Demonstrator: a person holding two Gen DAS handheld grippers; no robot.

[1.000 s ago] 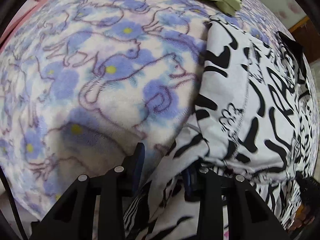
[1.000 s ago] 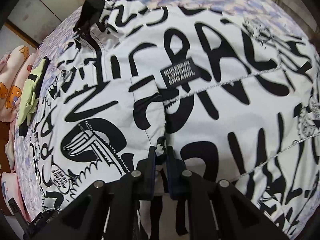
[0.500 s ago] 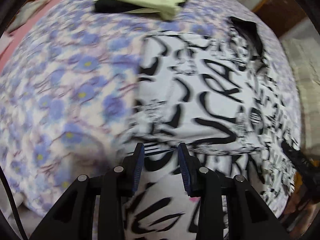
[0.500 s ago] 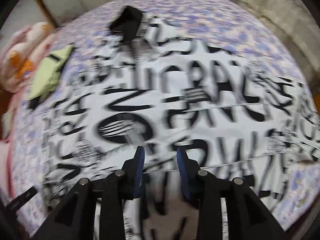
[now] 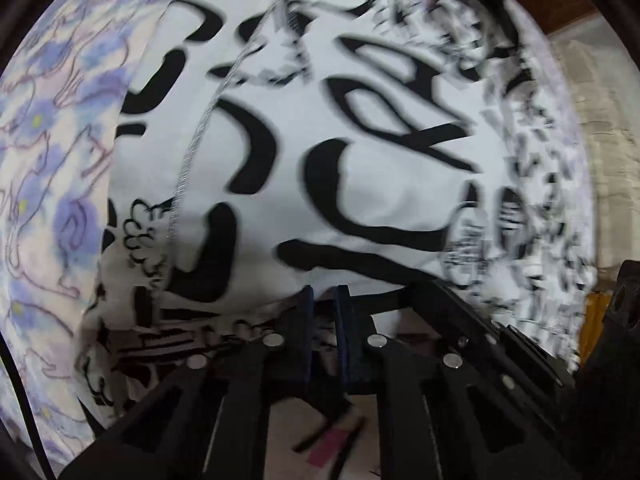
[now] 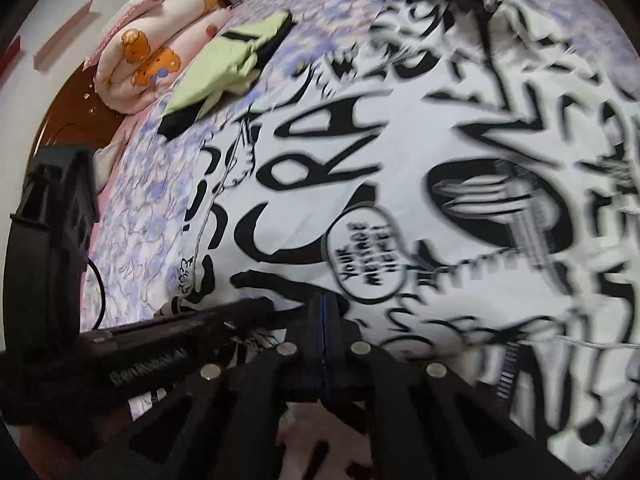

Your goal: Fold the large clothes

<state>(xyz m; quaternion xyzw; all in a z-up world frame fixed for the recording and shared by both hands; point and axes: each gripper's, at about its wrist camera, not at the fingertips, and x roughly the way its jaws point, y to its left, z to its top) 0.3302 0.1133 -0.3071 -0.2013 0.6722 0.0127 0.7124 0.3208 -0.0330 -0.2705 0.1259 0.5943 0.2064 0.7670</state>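
The large white cotton garment printed with black graffiti lettering (image 5: 360, 152) lies spread on the floral bed (image 5: 48, 152), soft, limp and light; both the left hand-held gripper (image 5: 322, 300) and right hand-held gripper (image 6: 323, 304) have just closed, pinching its near hem, the best hold.

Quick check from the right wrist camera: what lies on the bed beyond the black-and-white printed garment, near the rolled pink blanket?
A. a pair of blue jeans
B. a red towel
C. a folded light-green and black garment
C: the light-green and black garment lies folded on the floral bedspread, beside the pink blanket.
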